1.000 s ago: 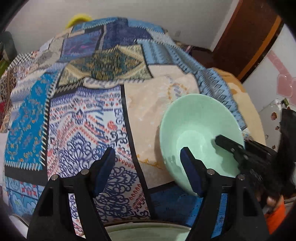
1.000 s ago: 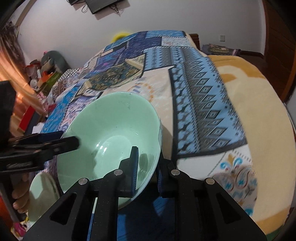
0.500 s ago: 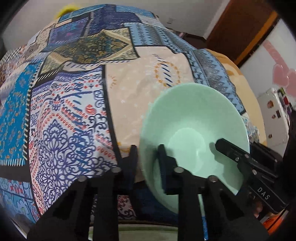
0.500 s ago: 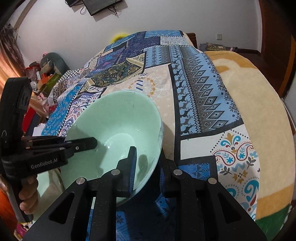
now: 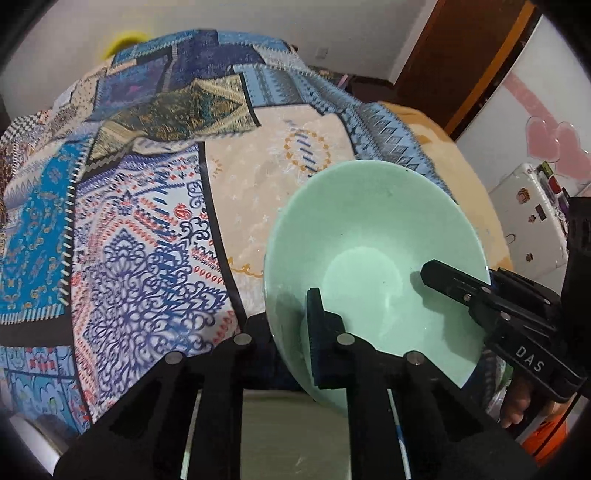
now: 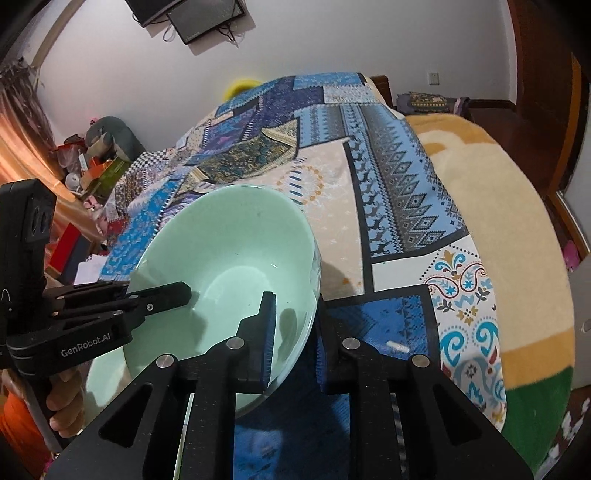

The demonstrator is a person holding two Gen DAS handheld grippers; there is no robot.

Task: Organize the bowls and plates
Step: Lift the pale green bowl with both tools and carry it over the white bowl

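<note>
The left wrist view shows the left gripper (image 5: 291,332) clamped on the near left rim of a mint-green bowl (image 5: 373,236), one finger inside the bowl and the other hidden behind its outer wall; its jaws have just been closing onto that rim. From the right edge of this view the right gripper (image 5: 454,280) reaches over the bowl's opposite rim, with fingertips of a hand (image 5: 517,398) below it. Only this view shows a white appliance (image 5: 524,221) with stickers at the right and a pale green surface (image 5: 288,435) below the bowl, too cut off to name.

The right wrist view shows the right gripper (image 6: 295,332) pinched on the bowl's (image 6: 229,251) near right rim, one blue-padded finger inside and one outside. The left gripper (image 6: 162,295) enters from the left, its finger lying inside the bowl. Only here are a wall-mounted screen (image 6: 199,18), an orange curtain (image 6: 18,147) and a clutter of boxes (image 6: 103,170) along the left.

Both views show the bowl held tilted over the near edge of a bed covered with a blue patchwork cloth (image 5: 122,229) and, toward its right edge, a cream blanket (image 6: 491,206). Whether the bowl touches the cloth I cannot tell. The bowl is plain, glossy and empty, with a flat round bottom.
</note>
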